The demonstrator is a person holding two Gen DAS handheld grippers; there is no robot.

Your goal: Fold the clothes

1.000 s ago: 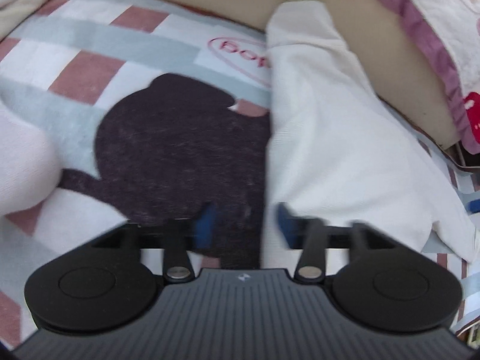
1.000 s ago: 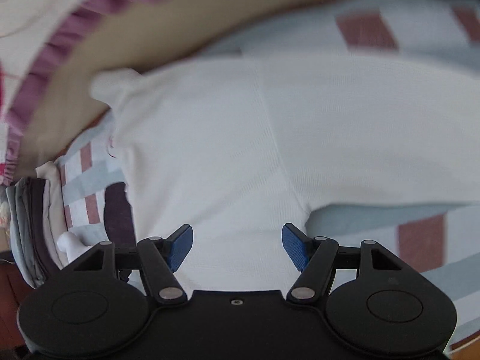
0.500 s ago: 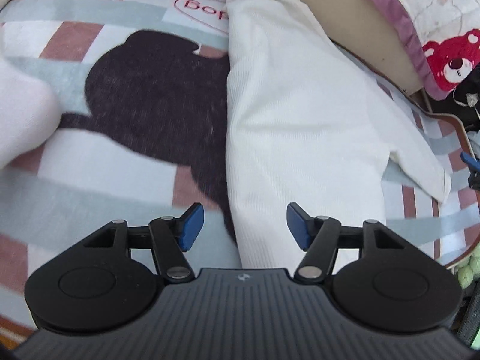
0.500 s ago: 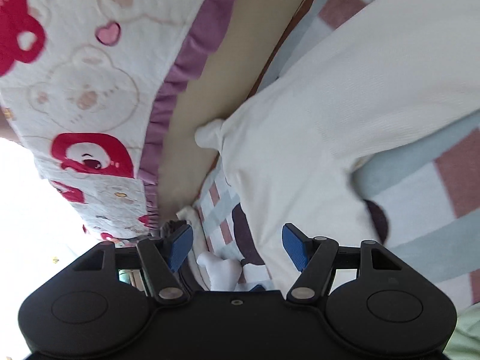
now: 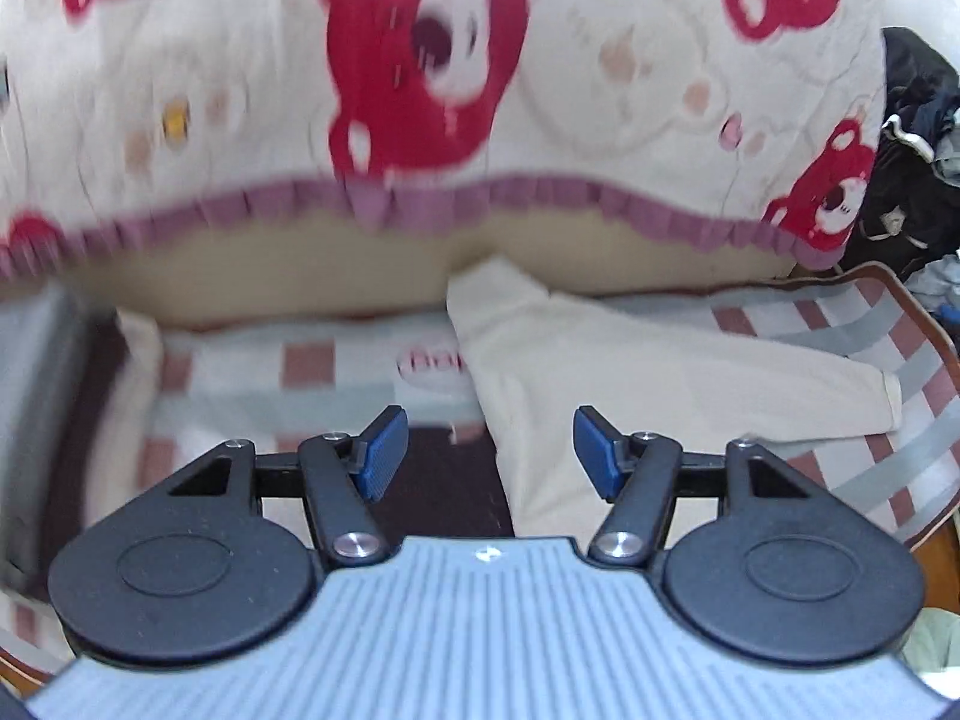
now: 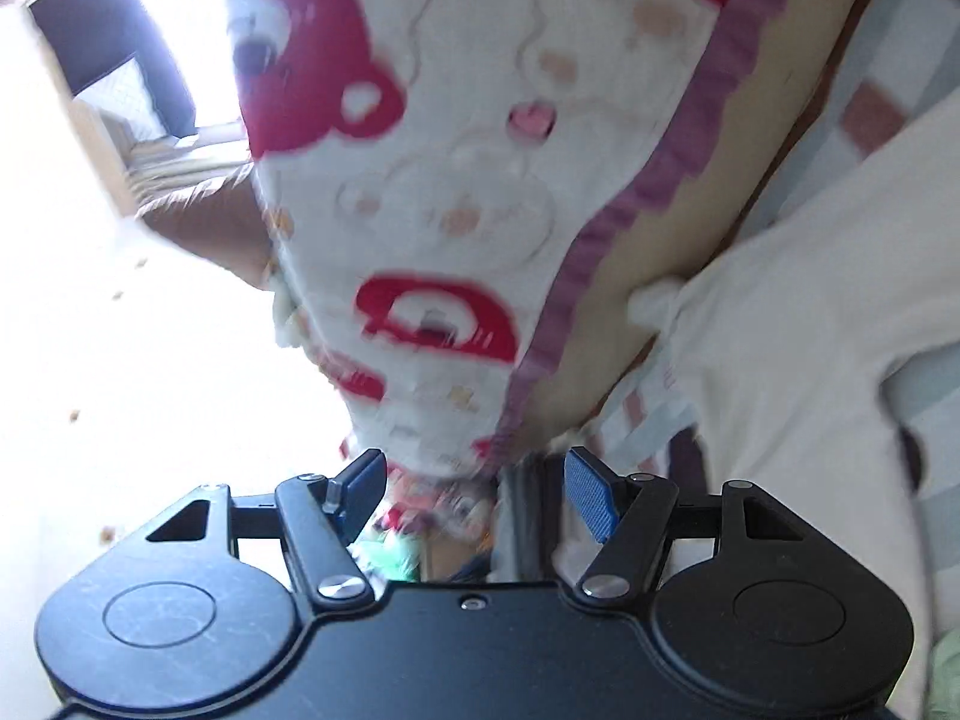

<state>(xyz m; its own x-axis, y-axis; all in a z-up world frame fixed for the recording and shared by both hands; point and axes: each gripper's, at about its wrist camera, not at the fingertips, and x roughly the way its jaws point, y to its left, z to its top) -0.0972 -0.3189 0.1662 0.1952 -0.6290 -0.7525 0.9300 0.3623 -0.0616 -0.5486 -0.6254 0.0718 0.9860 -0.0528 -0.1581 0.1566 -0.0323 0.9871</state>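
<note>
Cream ribbed knit garment (image 5: 630, 384) lies partly folded lengthwise on the checked blanket (image 5: 288, 378), right of centre, one sleeve still sticking out right. My left gripper (image 5: 489, 450) and right gripper (image 6: 474, 495) both stand wide, holding nothing; I judge more folds remain.

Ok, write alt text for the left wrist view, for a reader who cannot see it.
The open, empty left gripper points over a cream garment lying on a checked blanket with a dark patch beside it. Behind rises a blurred white quilt printed with red bears and edged in a purple frill.
</note>
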